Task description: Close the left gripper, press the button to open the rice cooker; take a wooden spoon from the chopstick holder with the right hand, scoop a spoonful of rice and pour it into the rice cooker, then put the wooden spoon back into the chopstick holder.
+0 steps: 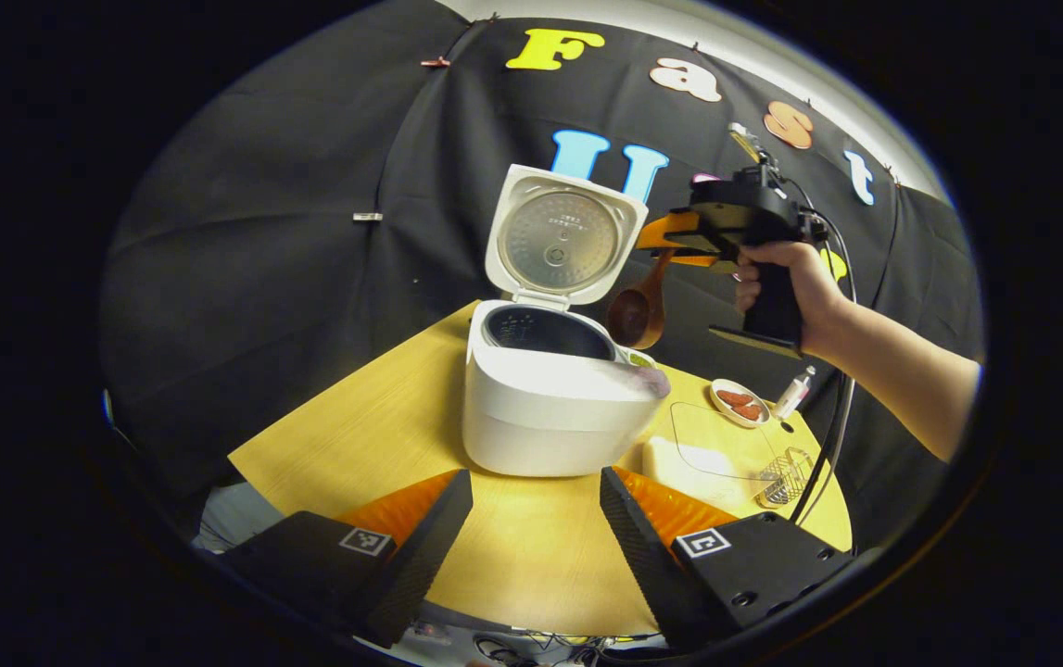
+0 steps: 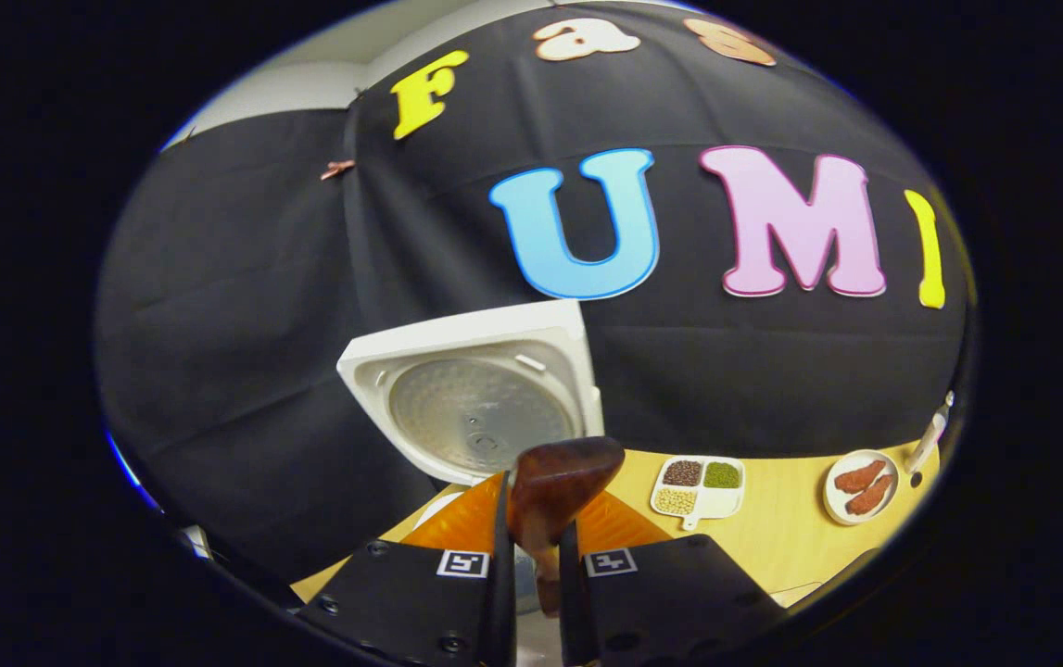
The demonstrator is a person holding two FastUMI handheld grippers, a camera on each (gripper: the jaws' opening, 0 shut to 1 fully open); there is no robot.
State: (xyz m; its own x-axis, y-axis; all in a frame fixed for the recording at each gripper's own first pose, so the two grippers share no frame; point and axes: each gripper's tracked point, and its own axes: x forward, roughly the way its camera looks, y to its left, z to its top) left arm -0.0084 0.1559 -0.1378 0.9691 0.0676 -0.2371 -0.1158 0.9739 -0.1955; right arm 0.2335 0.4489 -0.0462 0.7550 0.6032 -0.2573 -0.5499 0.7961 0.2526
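Spoon (image 2: 550, 496) pinched in right gripper (image 2: 531, 556) jaws beside open rice cooker (image 1: 550, 398); tip it slowly over the pot. Left gripper (image 1: 531, 528) jaws spread.

The rice cooker (image 1: 550, 408) has a smooth, white plastic shell with a soft sheen; the inside of its raised lid (image 1: 561, 236) carries a dull, finely dimpled metal plate, and the inner pot (image 1: 550, 332) has a dark, matt lining. The wooden spoon (image 2: 550, 486) is dark brown wood with a polished, glossy bowl, and the bench (image 1: 383, 417) shows a pale, smooth wood-grain surface with a matt finish. A wire basket (image 1: 783, 477) is thin bare metal, the divided dish (image 2: 700, 487) is smooth white and glazed-looking, and the booth wall (image 1: 290, 232) is matt black cloth with creases.
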